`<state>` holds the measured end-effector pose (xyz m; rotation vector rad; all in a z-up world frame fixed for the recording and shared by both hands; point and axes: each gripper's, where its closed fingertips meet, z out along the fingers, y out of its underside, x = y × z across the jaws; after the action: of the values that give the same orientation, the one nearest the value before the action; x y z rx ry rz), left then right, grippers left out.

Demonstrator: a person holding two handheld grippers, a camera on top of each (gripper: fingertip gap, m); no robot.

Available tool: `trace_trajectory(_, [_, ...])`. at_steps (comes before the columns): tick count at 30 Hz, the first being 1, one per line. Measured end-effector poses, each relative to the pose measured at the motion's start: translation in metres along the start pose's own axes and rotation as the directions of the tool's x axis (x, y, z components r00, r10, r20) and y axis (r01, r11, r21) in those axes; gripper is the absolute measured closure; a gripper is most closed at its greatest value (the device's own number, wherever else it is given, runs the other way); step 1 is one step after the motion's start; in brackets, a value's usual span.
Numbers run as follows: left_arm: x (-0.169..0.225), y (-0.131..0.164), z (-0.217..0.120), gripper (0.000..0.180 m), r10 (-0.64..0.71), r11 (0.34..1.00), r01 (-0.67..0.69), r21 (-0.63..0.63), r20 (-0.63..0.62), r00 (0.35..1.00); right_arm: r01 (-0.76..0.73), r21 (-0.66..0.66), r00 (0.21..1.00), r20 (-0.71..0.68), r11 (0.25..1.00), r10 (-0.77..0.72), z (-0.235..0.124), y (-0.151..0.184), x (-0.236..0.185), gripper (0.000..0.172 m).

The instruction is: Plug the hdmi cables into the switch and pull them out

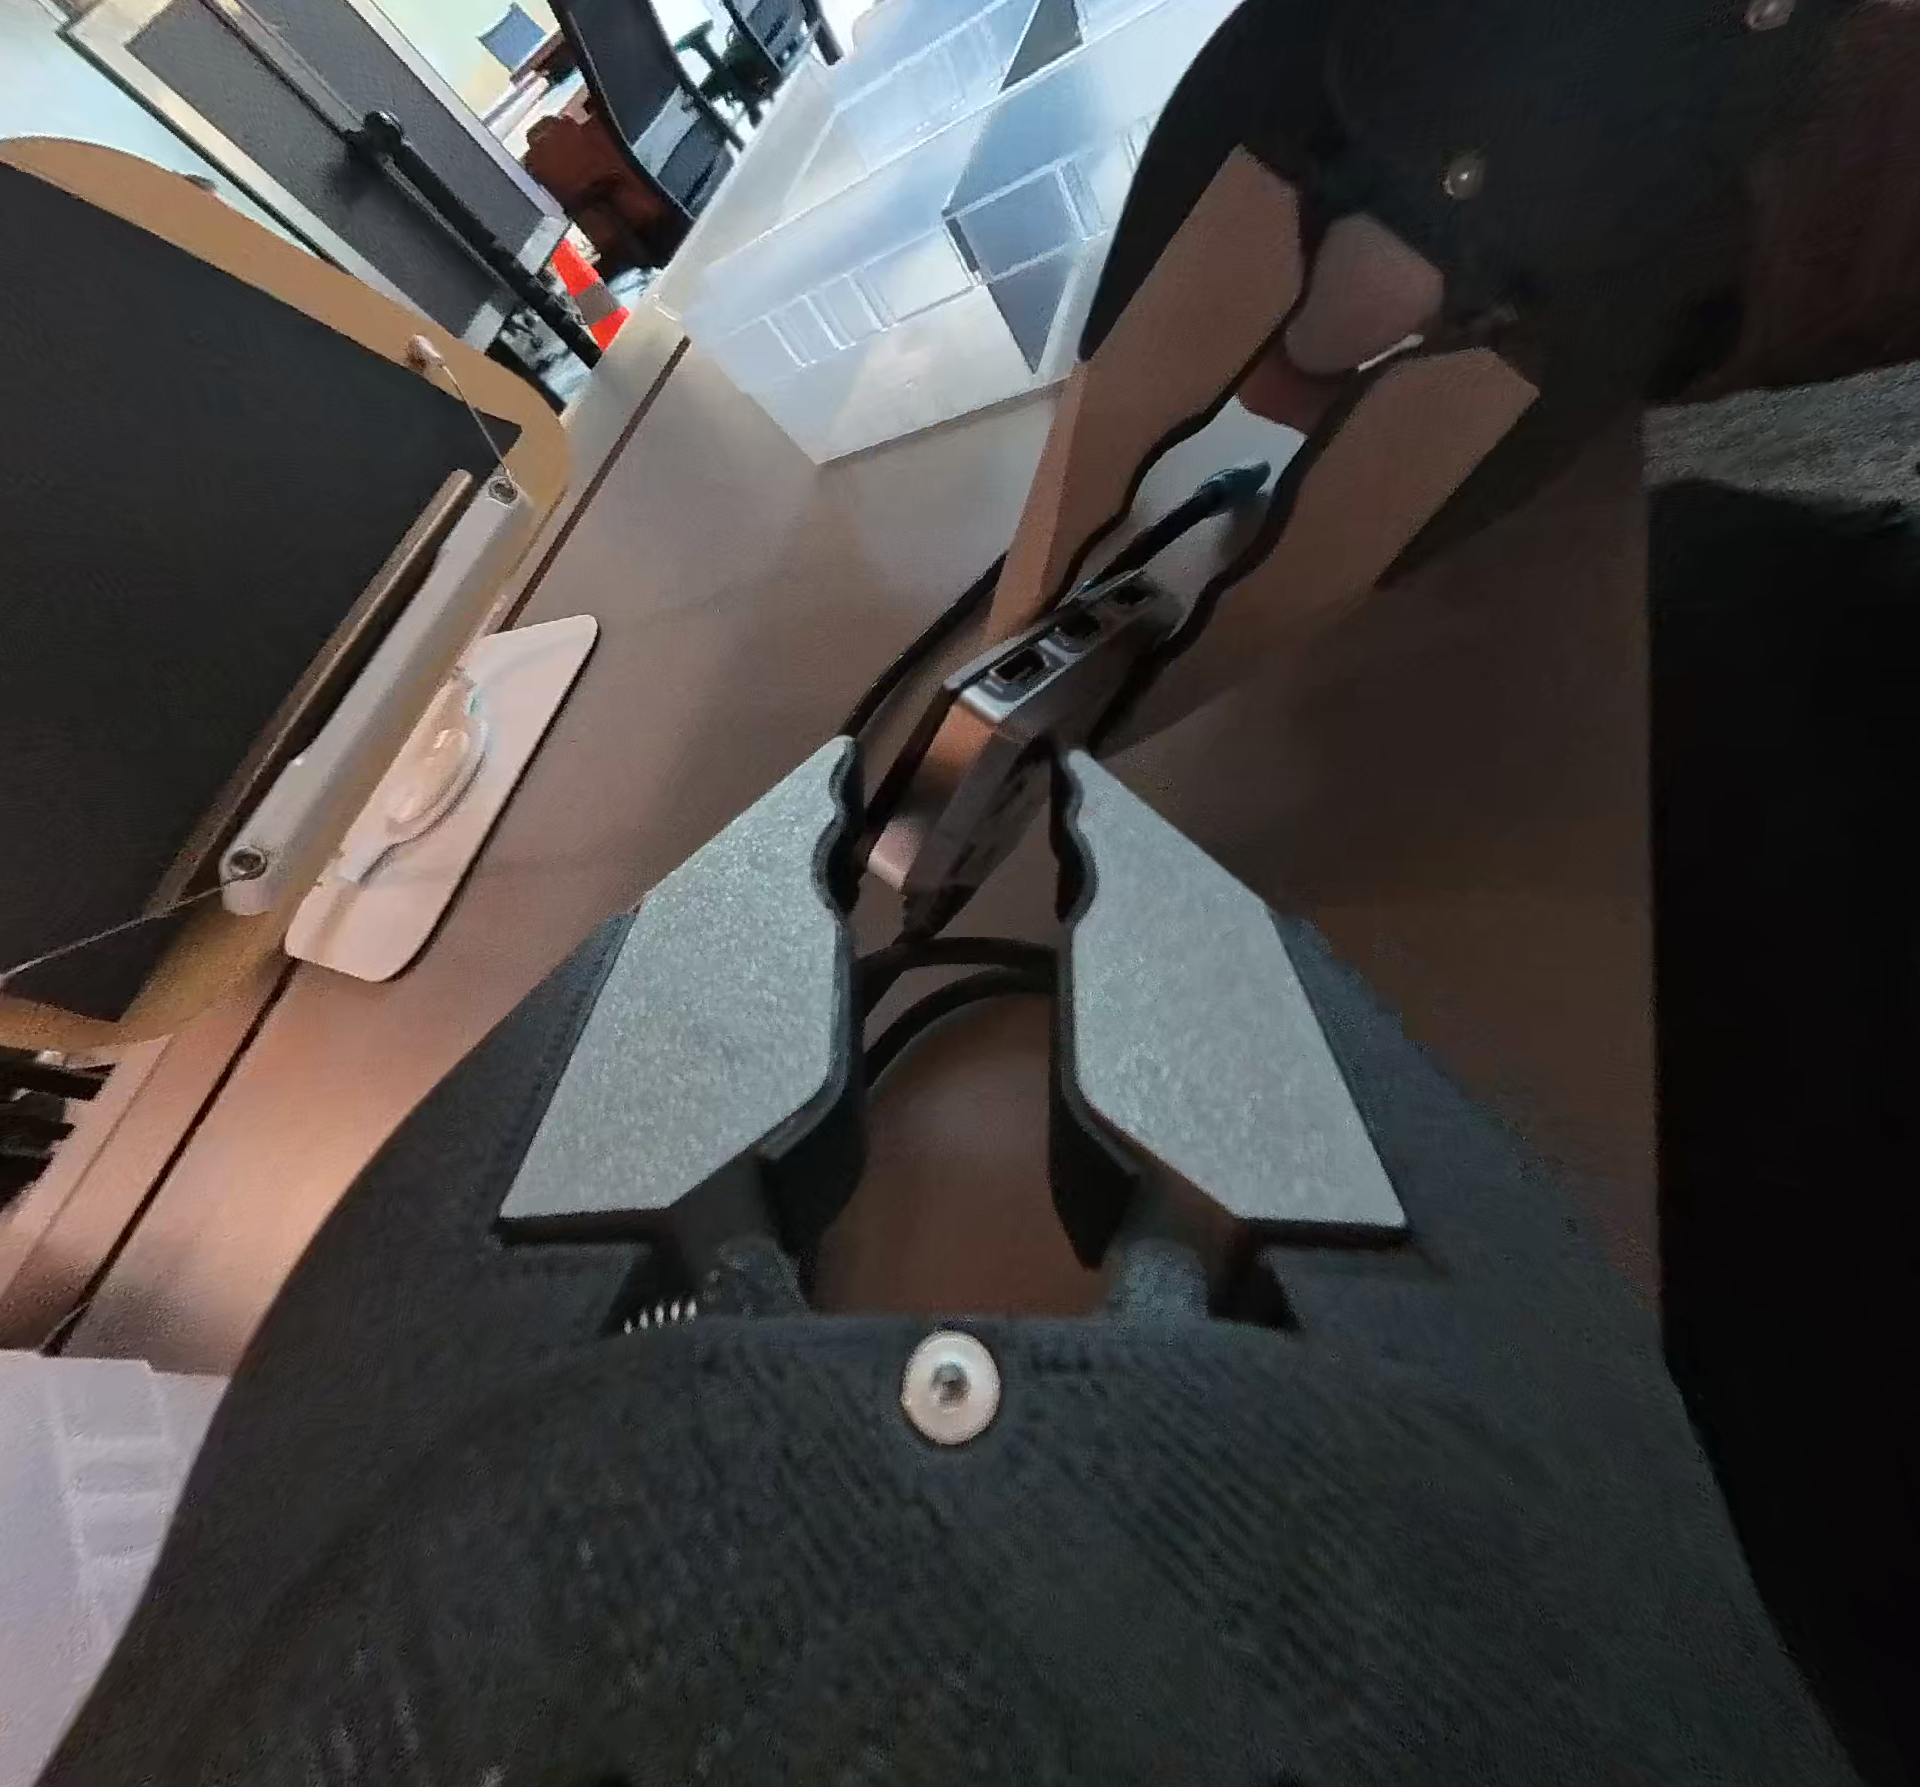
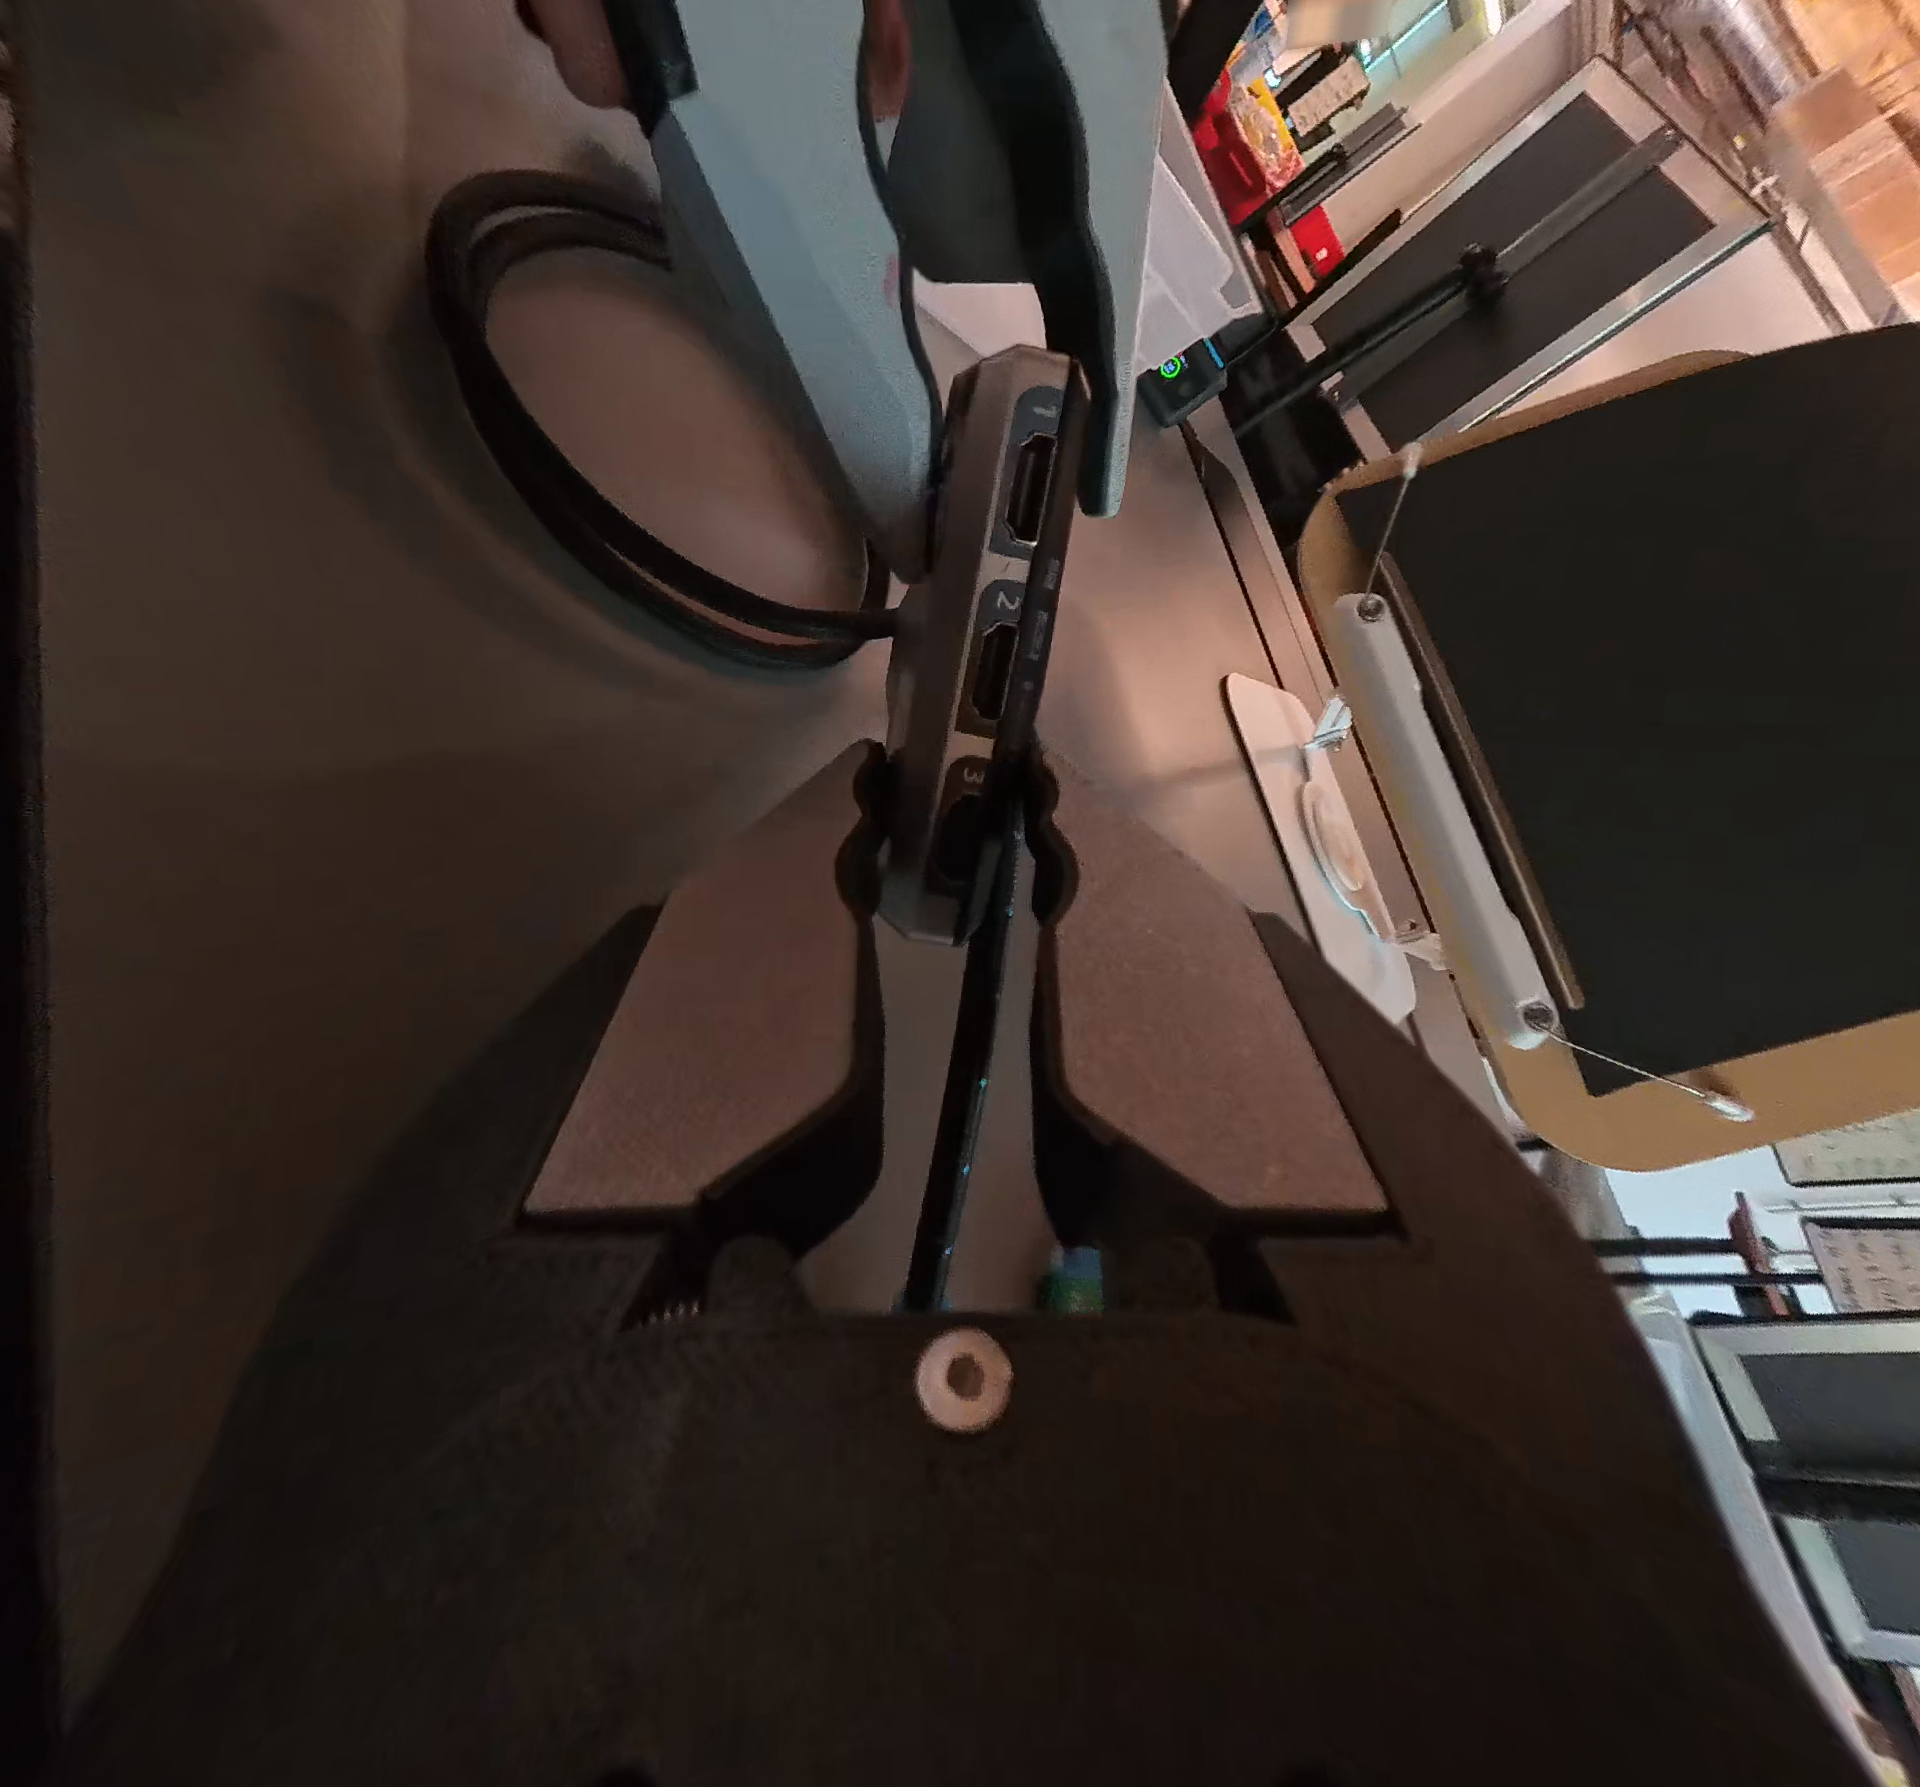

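The grey HDMI switch (image 1: 1049, 667) is held above the brown table (image 1: 727, 532) between both grippers. In the right wrist view my right gripper (image 2: 956, 802) is shut on the switch (image 2: 940, 677) at its third-port end. The first two ports face me and are empty. The third is partly hidden by my finger. My left gripper (image 1: 956, 802) is shut on the switch's other end, which sits tilted between the pads. It also shows in the right wrist view (image 2: 1003, 511), and the right gripper shows in the left wrist view (image 1: 1127, 615). A coiled black cable (image 2: 540, 490) lies on the table behind the switch.
A clear plastic compartment box (image 1: 935, 210) stands at the table's far side. A white adhesive plate (image 1: 447, 781) lies by a black divider panel (image 1: 156, 542). A small black device with a green light (image 2: 1184, 381) sits near the divider. Office chairs stand beyond. Left and right tips are no more than a few centimetres apart.
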<state>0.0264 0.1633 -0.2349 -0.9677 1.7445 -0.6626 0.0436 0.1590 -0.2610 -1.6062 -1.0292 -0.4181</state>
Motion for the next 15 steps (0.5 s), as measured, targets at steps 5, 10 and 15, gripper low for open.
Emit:
trace_trajectory(5, [0.002,0.001,0.0,0.147,0.056,0.998,-0.056,-0.002,0.019,0.998,0.039,-0.005,0.999,-0.012,0.999,-0.039,-0.001,-0.002,-0.002,0.15])
trace_trajectory(10, [0.018,0.006,0.003,0.14,0.111,0.993,-0.112,-0.026,-0.048,0.993,0.115,0.029,0.993,0.017,0.993,-0.116,0.0,-0.009,-0.014,0.149])
trace_trajectory(15, [0.011,0.004,0.002,0.156,0.166,0.986,-0.167,-0.02,-0.021,0.986,0.008,0.02,0.999,-0.032,1.0,-0.007,0.001,-0.005,0.003,0.148])
